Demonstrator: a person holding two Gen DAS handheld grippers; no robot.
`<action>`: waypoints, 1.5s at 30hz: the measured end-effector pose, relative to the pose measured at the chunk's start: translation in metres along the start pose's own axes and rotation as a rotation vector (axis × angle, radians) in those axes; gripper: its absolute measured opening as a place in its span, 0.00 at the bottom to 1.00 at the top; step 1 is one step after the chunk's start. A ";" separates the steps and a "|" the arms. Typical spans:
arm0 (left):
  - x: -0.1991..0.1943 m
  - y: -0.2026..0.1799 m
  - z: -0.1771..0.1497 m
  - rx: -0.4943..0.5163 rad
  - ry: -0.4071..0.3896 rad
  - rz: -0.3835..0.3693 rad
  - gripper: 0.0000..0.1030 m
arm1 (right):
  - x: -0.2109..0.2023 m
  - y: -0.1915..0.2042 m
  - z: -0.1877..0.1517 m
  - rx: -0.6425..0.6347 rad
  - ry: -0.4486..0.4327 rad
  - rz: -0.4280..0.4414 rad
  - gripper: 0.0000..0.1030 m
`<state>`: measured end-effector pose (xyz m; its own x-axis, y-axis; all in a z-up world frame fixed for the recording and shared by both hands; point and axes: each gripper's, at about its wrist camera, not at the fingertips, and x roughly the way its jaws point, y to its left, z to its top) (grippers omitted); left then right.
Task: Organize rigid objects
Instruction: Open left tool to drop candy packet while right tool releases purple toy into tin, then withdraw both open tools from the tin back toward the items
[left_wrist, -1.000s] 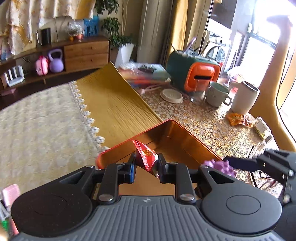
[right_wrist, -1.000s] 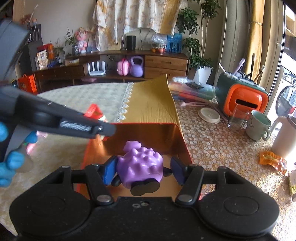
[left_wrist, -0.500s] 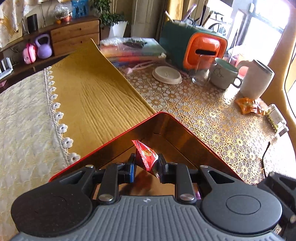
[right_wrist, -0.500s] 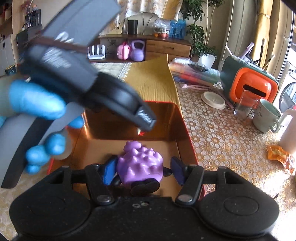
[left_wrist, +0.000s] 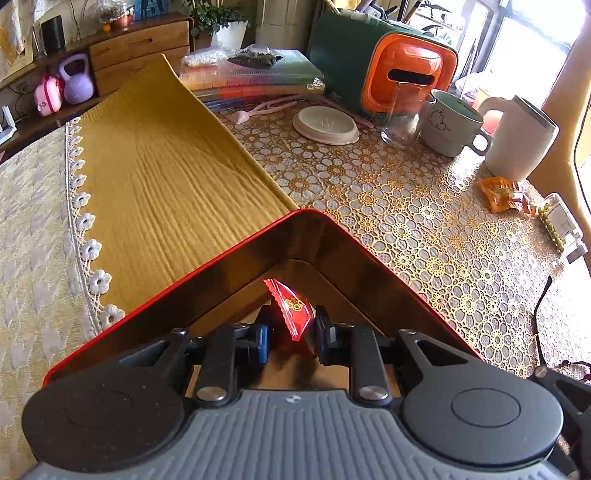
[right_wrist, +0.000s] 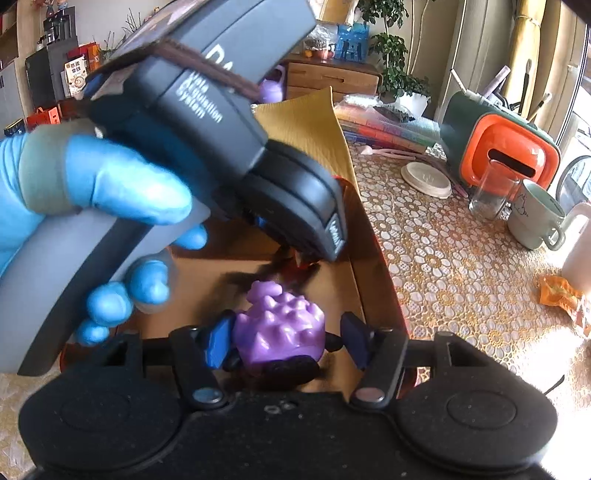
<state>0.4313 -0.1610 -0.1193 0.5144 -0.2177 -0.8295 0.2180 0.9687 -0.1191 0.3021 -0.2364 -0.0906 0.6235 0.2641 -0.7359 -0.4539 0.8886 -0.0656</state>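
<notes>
A red-rimmed box with a coppery inside lies on the table, one corner pointing away in the left wrist view. My left gripper is shut on a red foil packet and hangs low inside that corner. My right gripper is shut on a purple spiky toy with black limbs, just above the box floor. In the right wrist view the left gripper's housing, held by a blue-gloved hand, fills the upper left and hides its own fingertips and the packet.
A mustard cloth lies beyond the box. On the lace-patterned table stand an orange and green case, a glass, a mug and a white jug. A white lid and an orange snack packet lie there too.
The left gripper, still holding the red packet, has come down and across into the box's far corner, now looming over the toy in the right view. The right gripper sank a little.
</notes>
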 end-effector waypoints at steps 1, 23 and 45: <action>0.000 0.000 0.000 -0.001 0.002 0.000 0.23 | 0.001 0.000 -0.001 -0.001 0.001 0.000 0.60; -0.057 0.011 -0.011 -0.029 -0.078 -0.037 0.60 | -0.025 0.002 0.001 0.046 -0.038 -0.010 0.74; -0.214 0.051 -0.093 -0.024 -0.285 -0.007 0.71 | -0.114 0.037 -0.006 0.122 -0.158 0.094 0.87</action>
<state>0.2548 -0.0539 0.0017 0.7264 -0.2456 -0.6418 0.2045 0.9689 -0.1393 0.2101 -0.2359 -0.0130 0.6785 0.3947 -0.6195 -0.4399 0.8938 0.0876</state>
